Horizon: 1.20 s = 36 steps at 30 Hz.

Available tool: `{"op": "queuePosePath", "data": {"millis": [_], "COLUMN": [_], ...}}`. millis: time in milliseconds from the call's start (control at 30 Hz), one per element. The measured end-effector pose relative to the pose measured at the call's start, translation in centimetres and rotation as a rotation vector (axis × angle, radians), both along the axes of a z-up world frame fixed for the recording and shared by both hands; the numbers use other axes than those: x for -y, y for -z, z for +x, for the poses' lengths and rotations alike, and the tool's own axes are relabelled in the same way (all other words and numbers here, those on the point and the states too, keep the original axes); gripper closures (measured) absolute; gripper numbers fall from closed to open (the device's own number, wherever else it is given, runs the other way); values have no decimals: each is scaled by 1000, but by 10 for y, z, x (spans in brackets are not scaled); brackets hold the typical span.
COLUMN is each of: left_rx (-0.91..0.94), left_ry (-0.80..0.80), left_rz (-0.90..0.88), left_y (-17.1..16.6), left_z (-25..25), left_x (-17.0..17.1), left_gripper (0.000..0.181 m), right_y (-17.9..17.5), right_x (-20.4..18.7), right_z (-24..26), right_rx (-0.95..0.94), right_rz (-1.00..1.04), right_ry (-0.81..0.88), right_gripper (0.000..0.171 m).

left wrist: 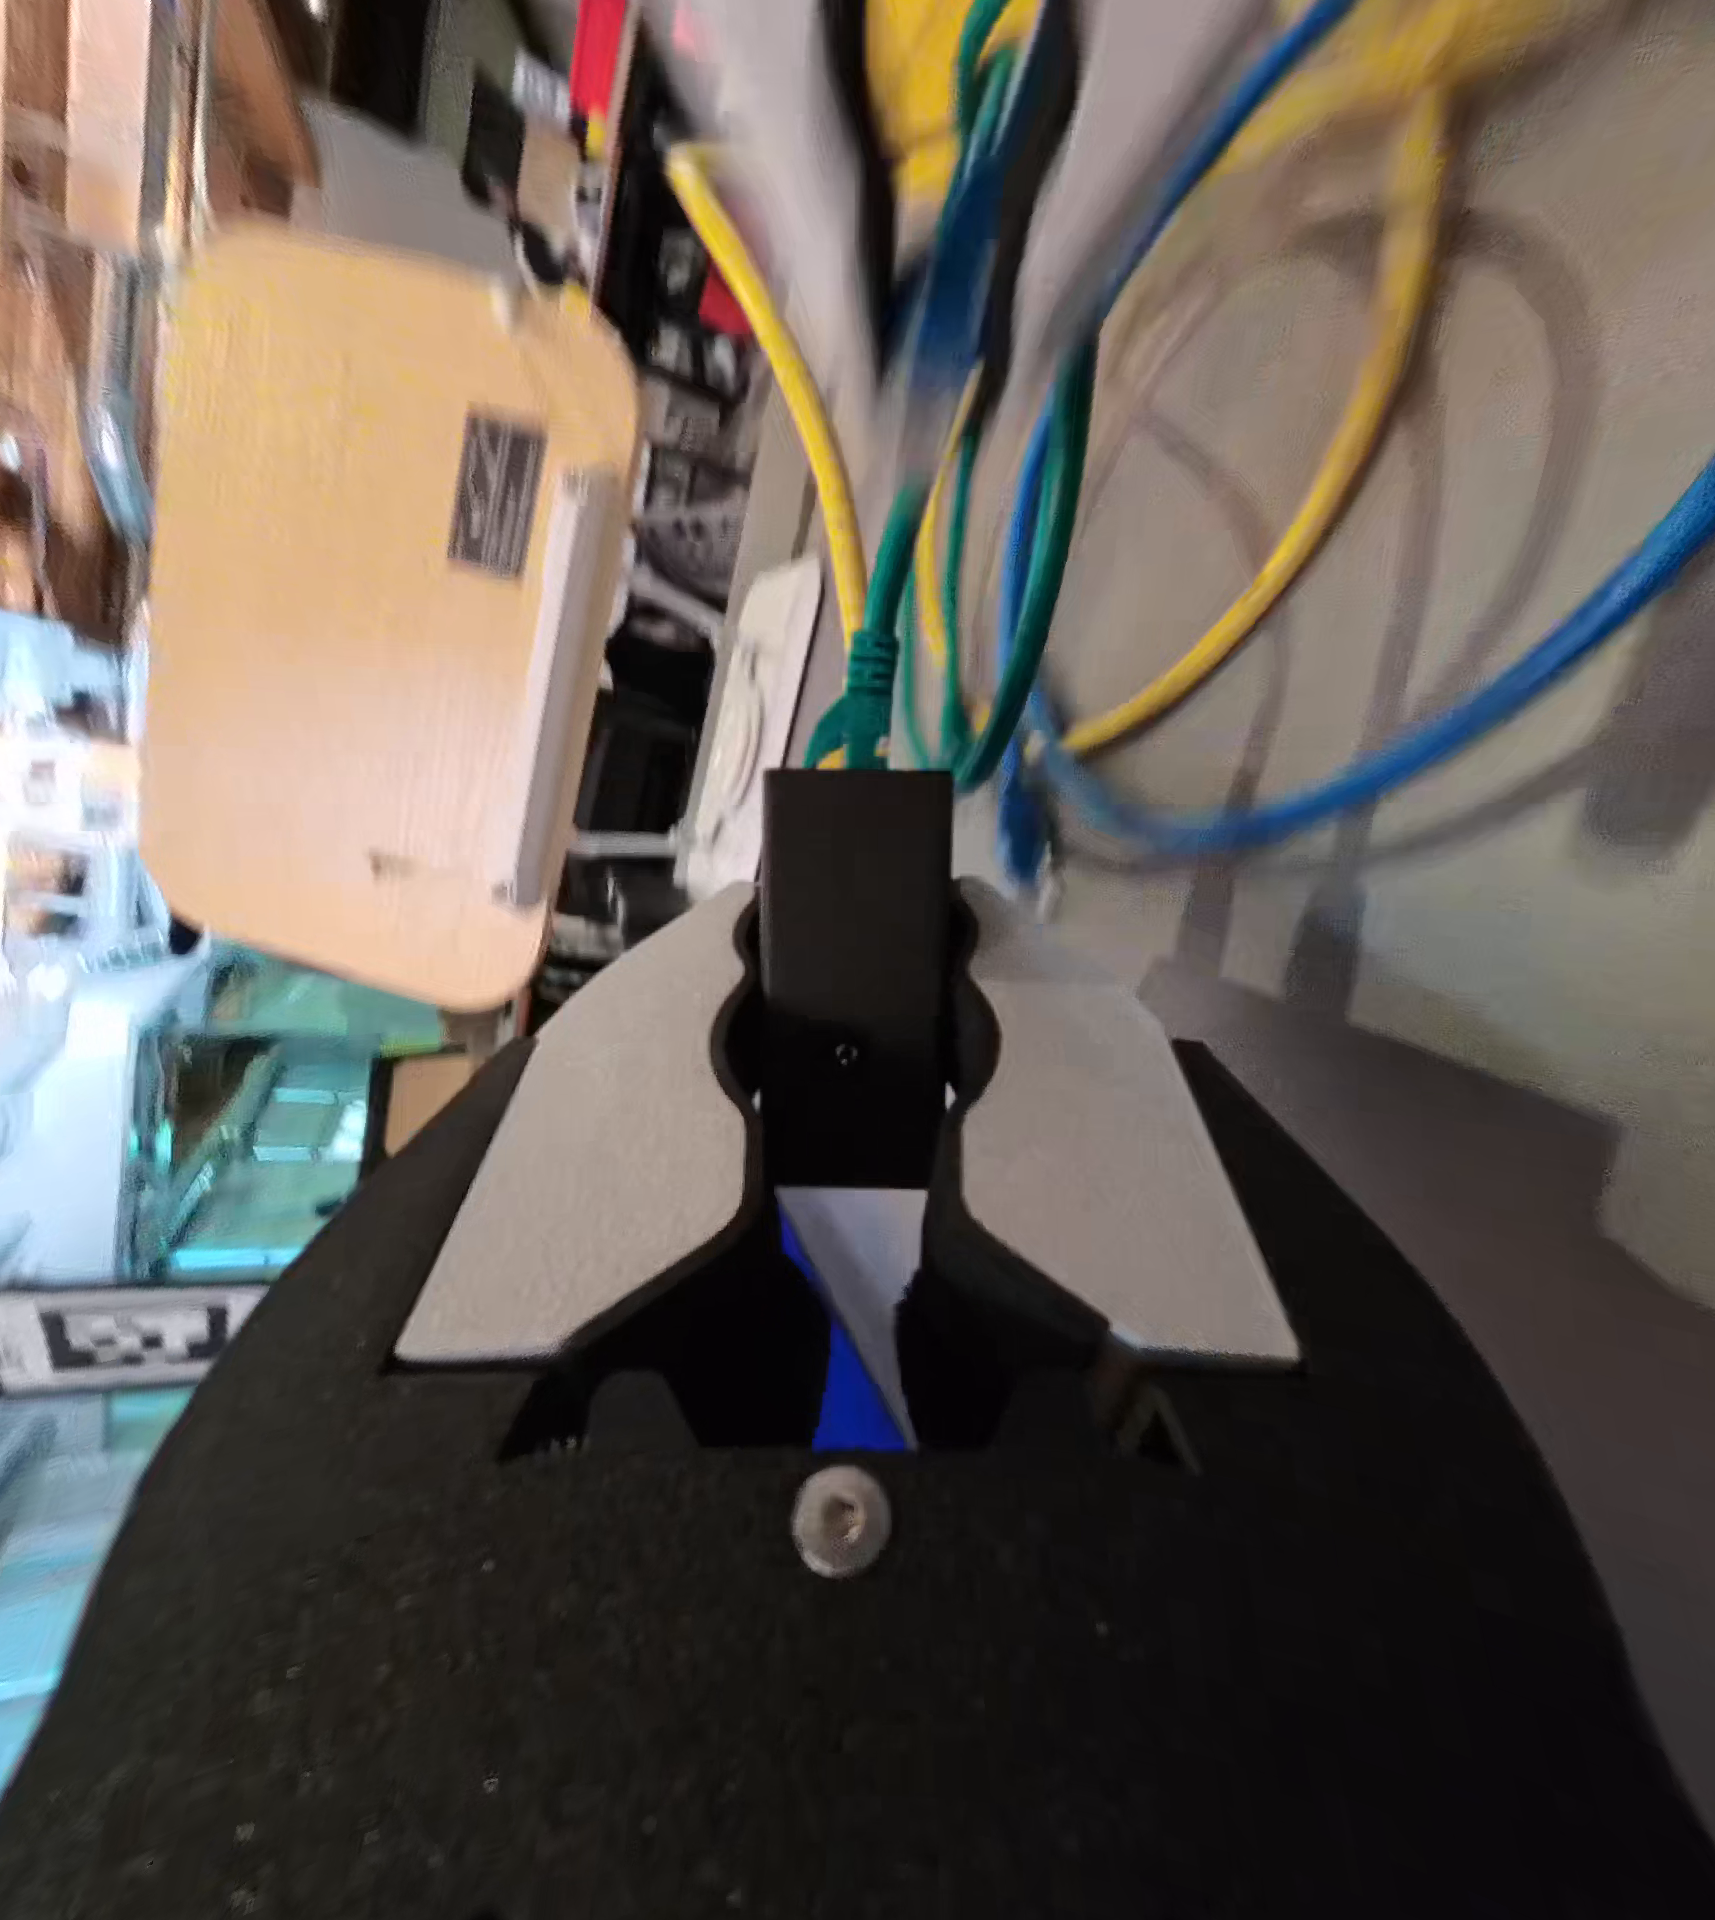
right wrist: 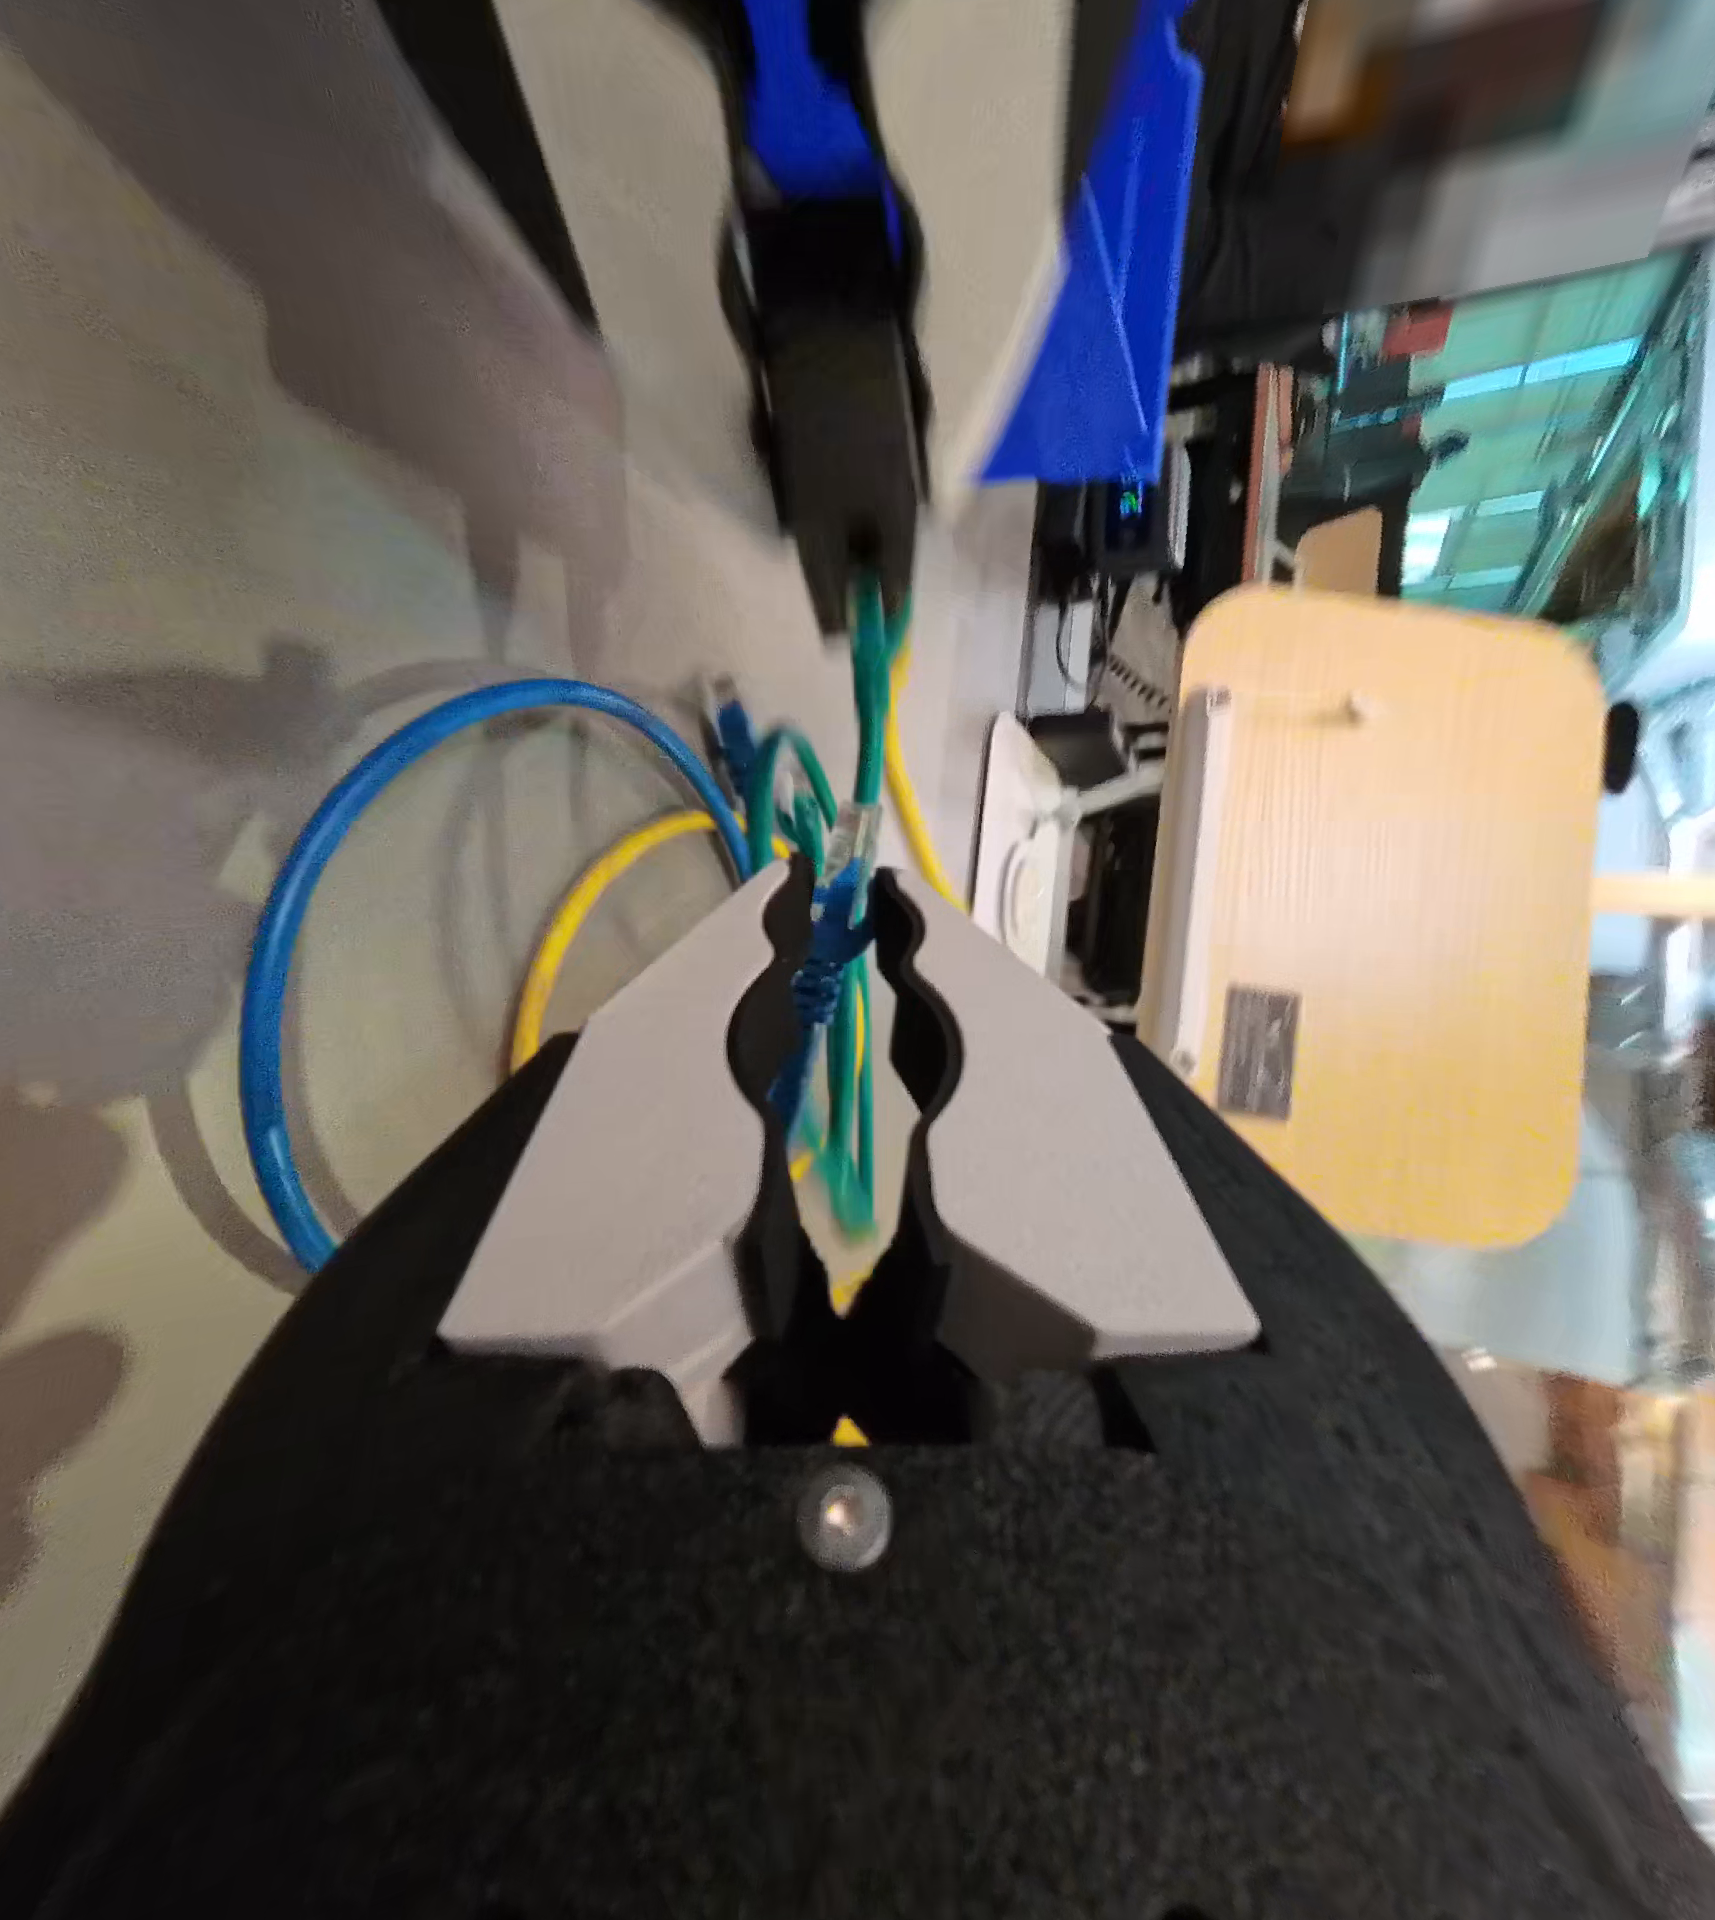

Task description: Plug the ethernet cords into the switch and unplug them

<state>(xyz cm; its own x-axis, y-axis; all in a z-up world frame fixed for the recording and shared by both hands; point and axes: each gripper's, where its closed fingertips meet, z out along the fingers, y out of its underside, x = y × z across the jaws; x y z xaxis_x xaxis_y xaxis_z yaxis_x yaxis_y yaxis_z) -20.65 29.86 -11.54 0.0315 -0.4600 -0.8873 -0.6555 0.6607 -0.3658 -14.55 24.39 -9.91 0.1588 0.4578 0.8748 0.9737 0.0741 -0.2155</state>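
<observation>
Left claw (left wrist: 858, 904) grips black switch (left wrist: 858, 935); right claw (right wrist: 842, 904) seemingly pinches blue cord (right wrist: 832, 945).

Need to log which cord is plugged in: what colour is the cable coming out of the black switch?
Green cable, best seen in the left wrist view, leaving the switch.

1 switch (left wrist: 853, 935), 3 cord colours: blue (left wrist: 1663, 540), yellow (left wrist: 791, 353), green (left wrist: 868, 665).

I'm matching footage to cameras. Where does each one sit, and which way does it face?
Left wrist view: on the left gripper, facing its fingers clamped on the black switch, cords beyond.
Right wrist view: on the right gripper, facing its fingers around a blue cord plug.
Shared: switch, green cord, wooden chair seat.
</observation>
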Motion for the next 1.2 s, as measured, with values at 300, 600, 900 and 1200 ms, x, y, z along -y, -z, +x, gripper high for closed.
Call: {"op": "queuePosePath", "data": {"millis": [300, 600, 900, 1200], "left_rx": [165, 168, 95, 130], "left_ry": [31, 131, 167, 130], "left_rz": [-100, -178, -85, -94], "left_y": [-17, -17, -14, -16], "left_z": [9, 13, 12, 9], "left_x": [9, 23, 30, 22], "left_gripper": [151, 151, 152, 152], "right_y": [-18, 30, 5, 18], "right_x": [28, 37, -12, 48], "right_z": [29, -9, -28, -50], "right_rx": [-233, -379, -70, -644], "right_rz": [-179, -482, -231, -671], "right_ry": [19, 29, -87, -134], "right_gripper": [159, 135, 136, 117]}}
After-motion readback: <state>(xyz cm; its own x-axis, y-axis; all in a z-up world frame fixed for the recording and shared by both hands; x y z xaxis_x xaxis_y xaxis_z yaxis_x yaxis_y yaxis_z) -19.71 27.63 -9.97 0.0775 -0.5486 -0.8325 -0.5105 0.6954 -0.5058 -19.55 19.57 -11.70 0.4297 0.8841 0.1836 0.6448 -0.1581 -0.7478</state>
